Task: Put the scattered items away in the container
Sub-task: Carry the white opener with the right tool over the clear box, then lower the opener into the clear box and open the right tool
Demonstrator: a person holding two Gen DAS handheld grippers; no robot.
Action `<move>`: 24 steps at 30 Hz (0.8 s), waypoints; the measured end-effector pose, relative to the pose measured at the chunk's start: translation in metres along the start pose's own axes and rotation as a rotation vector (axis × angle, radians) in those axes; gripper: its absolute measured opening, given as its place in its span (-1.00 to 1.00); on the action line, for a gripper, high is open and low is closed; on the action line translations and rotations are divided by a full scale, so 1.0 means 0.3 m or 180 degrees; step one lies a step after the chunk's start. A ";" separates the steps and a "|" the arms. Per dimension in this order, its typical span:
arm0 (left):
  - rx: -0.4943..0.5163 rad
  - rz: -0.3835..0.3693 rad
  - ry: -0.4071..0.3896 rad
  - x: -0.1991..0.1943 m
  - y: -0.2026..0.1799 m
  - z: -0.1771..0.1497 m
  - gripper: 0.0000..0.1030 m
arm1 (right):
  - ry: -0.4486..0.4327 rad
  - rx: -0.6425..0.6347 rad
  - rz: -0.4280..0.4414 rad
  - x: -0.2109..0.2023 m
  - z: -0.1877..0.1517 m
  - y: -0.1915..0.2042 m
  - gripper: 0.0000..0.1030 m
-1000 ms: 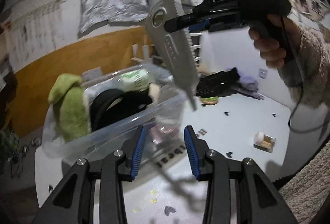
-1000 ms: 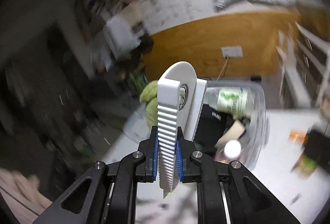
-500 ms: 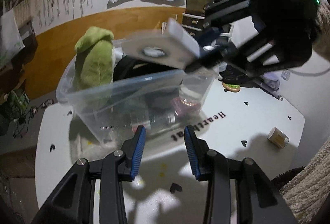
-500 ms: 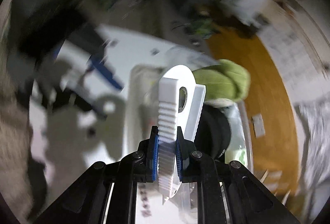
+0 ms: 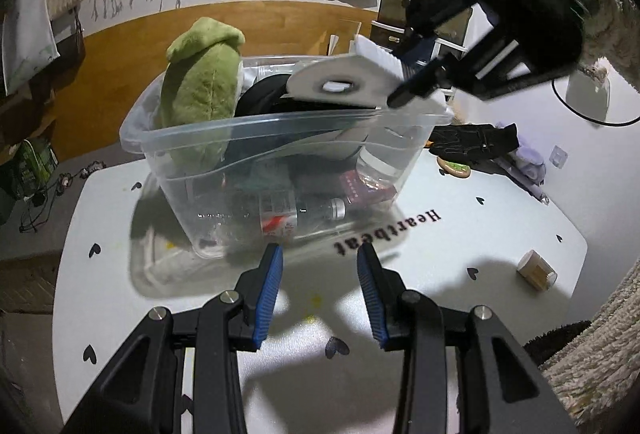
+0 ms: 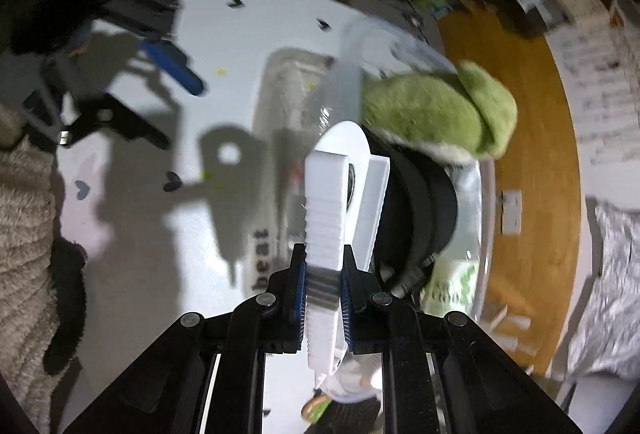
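Note:
A clear plastic bin (image 5: pixel 280 120) stands on the white table (image 5: pixel 460 234). In it are a green plush (image 5: pixel 200 90), a black item (image 5: pixel 260 98) and a bottle (image 5: pixel 296 214). My right gripper (image 5: pixel 404 82) is shut on a white plastic tool (image 5: pixel 340 86), held flat just above the bin's right rim. The right wrist view looks down on the same grip (image 6: pixel 324 266): the tool (image 6: pixel 326 202) points over the bin (image 6: pixel 348 66), beside the plush (image 6: pixel 432 114). My left gripper (image 5: pixel 320 254) is open, low over the table in front of the bin, nothing between its fingers.
To the right of the bin lie a black glove (image 5: pixel 472 144), a round flat item (image 5: pixel 454 167) and a lilac object (image 5: pixel 528 162). A small tan cylinder (image 5: pixel 536 270) lies near the table's right edge. A fuzzy sleeve fills the lower right corner.
My right gripper has rolled and come down from high at the right to just over the bin, the tool turning from upright to flat. My left gripper has sunk toward the table.

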State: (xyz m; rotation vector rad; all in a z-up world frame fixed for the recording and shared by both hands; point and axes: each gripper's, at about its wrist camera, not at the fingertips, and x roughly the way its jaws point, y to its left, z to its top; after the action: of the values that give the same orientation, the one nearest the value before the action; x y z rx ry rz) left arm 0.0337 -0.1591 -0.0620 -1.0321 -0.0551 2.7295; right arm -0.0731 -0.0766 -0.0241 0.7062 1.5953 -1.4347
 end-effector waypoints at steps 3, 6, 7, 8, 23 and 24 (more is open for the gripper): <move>0.0029 -0.0054 -0.0022 0.001 0.005 0.003 -0.26 | 0.0152 0.0069 0.0070 0.035 0.012 -0.030 -0.70; 0.0066 -0.0106 -0.0054 -0.004 0.009 0.009 -0.26 | 0.0155 0.0023 0.0136 0.048 0.027 -0.040 -0.70; 0.0080 -0.0117 -0.0060 -0.005 0.010 0.010 -0.26 | 0.0140 -0.0010 0.0149 0.047 0.036 -0.037 -0.70; 0.0092 -0.0134 -0.0064 -0.006 0.012 0.011 -0.26 | 0.0125 -0.0044 0.0162 0.046 0.044 -0.034 -0.69; 0.0099 -0.0189 -0.0053 -0.001 0.061 0.014 -0.26 | 0.0146 0.0267 0.0319 0.129 0.107 -0.155 -0.61; 0.0099 -0.0195 -0.0050 0.001 0.062 0.015 -0.26 | 0.0124 0.0275 0.0319 0.126 0.106 -0.151 -0.51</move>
State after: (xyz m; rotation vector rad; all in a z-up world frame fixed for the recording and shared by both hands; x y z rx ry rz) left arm 0.0269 -0.1771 -0.0608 -0.9843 -0.0458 2.6751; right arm -0.1228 -0.1206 -0.0340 0.8572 1.5128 -1.4310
